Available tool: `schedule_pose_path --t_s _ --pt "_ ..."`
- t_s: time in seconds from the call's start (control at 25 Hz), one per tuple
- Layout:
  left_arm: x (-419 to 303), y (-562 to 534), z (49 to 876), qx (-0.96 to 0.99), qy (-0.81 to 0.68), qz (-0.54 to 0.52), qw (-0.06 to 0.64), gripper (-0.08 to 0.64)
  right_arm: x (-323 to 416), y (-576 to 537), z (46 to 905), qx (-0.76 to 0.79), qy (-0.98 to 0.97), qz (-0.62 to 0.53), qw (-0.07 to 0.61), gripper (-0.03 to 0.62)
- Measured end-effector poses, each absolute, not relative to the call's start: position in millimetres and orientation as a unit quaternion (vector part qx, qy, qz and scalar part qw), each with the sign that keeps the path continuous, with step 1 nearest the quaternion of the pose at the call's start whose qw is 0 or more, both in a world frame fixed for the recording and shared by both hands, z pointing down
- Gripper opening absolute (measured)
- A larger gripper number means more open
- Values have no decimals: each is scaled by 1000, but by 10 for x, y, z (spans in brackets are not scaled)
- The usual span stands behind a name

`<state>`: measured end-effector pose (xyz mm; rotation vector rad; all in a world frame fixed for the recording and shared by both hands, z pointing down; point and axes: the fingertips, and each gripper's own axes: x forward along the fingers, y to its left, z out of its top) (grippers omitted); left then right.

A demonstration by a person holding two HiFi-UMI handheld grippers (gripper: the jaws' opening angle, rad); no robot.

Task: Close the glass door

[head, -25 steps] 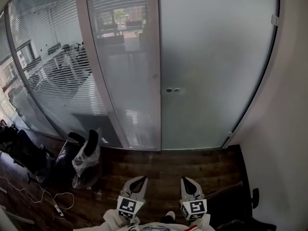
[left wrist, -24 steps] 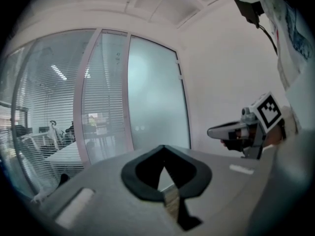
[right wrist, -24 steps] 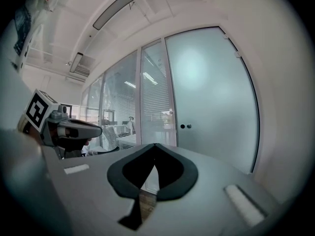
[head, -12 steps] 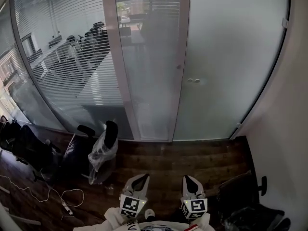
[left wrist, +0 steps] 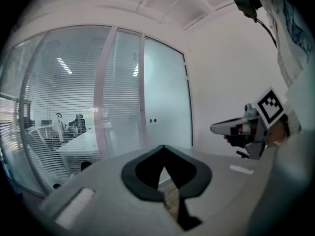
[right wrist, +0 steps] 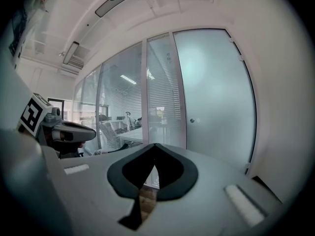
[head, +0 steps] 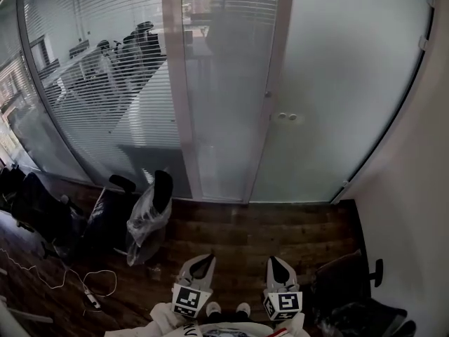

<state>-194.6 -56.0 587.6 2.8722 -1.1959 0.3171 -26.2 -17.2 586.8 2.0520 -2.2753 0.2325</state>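
Note:
The frosted glass door (head: 337,83) stands flush with its frame, its two small round knobs (head: 286,117) by the left edge. Both grippers hang low near my body over the wooden floor, well back from the door. My left gripper (head: 203,262) and my right gripper (head: 276,264) point toward the glass, side by side. In the left gripper view the jaws (left wrist: 164,147) meet at the tips with nothing between them, and the door (left wrist: 165,97) lies ahead. The right gripper view shows its jaws (right wrist: 155,145) shut and empty, facing the door (right wrist: 216,92).
A glass wall with blinds (head: 105,83) curves away left of the door. A chair covered in a plastic bag (head: 147,216) and dark office chairs (head: 42,220) stand at the left, with a cable (head: 77,286) on the floor. Another black chair (head: 344,279) sits by the white wall (head: 414,209).
In the head view the door and glass wall have slid to the right and more of the left-hand chairs show. Both grippers stay low at the bottom edge, still shut.

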Motion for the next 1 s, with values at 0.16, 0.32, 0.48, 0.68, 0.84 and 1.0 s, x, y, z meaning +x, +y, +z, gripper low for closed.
schedule_pose_path --t_s 0.16,0.32,0.48,0.68,0.84,1.0 --pt "-1853 -646 5831 918 -384 100 5 3 -145 -298 5818 672 -737 65 41 6" --pt "-1714 -764 5782 917 -386 98 3 3 -6 -381 5792 669 -740 61 39 6" --pt "-1569 -868 5743 917 -387 94 -2 3 135 -465 5805 669 -740 65 36 6" --pt "-1440 -939 5712 917 -388 94 -4 3 233 -550 5793 664 -744 67 31 6" --pt "-1392 -987 5712 916 -390 96 -6 3 282 -608 5800 662 -746 67 28 6" --pt "-1387 -1038 5714 914 -395 96 -7 3 299 -645 5814 660 -748 67 27 6"
